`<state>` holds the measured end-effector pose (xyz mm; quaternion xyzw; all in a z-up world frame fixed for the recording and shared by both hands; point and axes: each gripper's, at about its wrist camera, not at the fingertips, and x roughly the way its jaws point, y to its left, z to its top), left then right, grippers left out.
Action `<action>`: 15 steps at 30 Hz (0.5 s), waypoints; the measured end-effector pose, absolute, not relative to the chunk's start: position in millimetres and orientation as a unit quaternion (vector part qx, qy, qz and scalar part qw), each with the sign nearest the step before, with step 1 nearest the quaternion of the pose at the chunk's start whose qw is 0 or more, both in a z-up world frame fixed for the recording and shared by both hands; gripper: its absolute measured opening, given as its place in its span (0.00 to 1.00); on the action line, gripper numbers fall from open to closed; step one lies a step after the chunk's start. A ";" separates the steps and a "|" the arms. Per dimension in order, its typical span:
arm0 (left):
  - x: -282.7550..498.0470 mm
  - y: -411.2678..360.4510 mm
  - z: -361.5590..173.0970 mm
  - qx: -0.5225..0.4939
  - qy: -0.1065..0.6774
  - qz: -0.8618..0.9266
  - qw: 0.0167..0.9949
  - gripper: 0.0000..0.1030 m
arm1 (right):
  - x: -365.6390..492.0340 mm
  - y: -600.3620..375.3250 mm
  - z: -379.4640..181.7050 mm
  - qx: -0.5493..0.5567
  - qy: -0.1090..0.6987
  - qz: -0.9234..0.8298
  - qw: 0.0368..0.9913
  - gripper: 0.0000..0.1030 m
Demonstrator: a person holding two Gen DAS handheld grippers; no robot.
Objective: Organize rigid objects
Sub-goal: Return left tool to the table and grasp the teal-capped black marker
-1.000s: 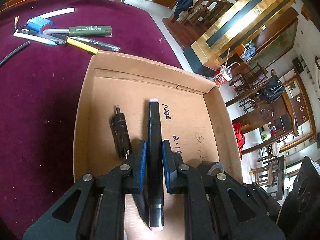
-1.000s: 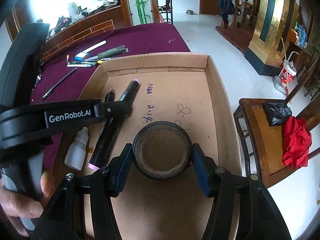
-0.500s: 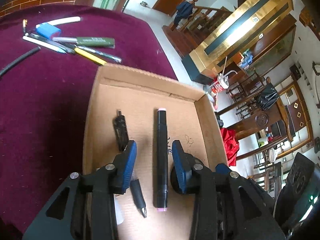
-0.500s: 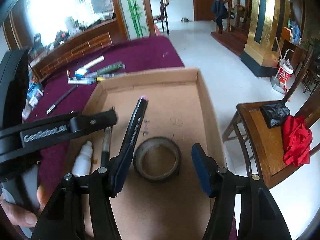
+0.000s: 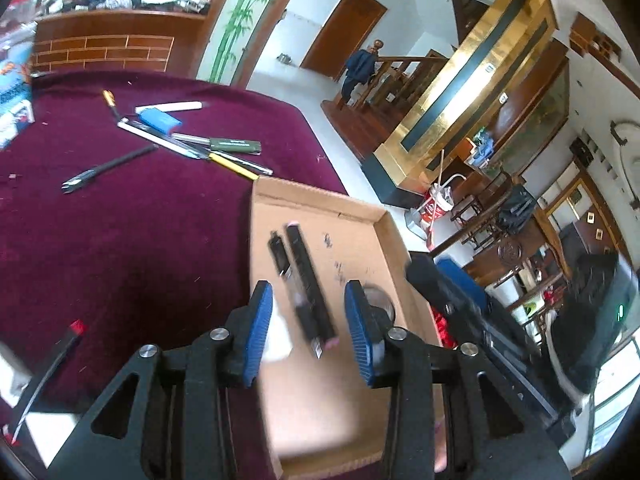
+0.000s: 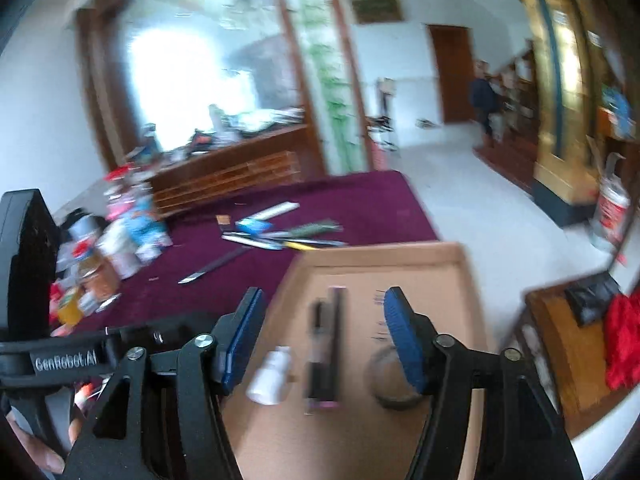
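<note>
Both my tools are released and widening, my left tool and my right tool gripping nothing above the cardboard box. Below them in the box lie a black marker, a smaller black pen, a white bottle and a tape roll, four items stowed. Ahead of the tools, pens and a blue eraser remain on the maroon worktop, so I judge the sorting partly done.
</note>
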<state>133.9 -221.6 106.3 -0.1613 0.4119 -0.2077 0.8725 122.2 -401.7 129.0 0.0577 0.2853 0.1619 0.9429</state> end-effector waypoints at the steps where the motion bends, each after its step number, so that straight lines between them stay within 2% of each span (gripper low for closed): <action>1: 125.8 -216.1 107.8 -0.155 0.409 -0.207 0.875 0.42 | 121.3 -396.0 129.2 0.061 0.282 0.178 0.941 0.65; 3: 106.1 -199.6 110.1 -0.141 0.404 -0.212 0.879 0.45 | 121.2 -388.5 127.4 0.066 0.283 0.190 0.938 0.66; 9: 58.8 -134.9 108.6 -0.095 0.413 -0.193 0.885 0.45 | 121.2 -376.9 123.2 0.069 0.289 0.212 0.931 0.66; 15: 43.0 -23.5 83.2 -0.127 0.432 -0.090 0.889 0.45 | 115.2 -380.2 122.8 0.090 0.281 0.219 0.930 0.66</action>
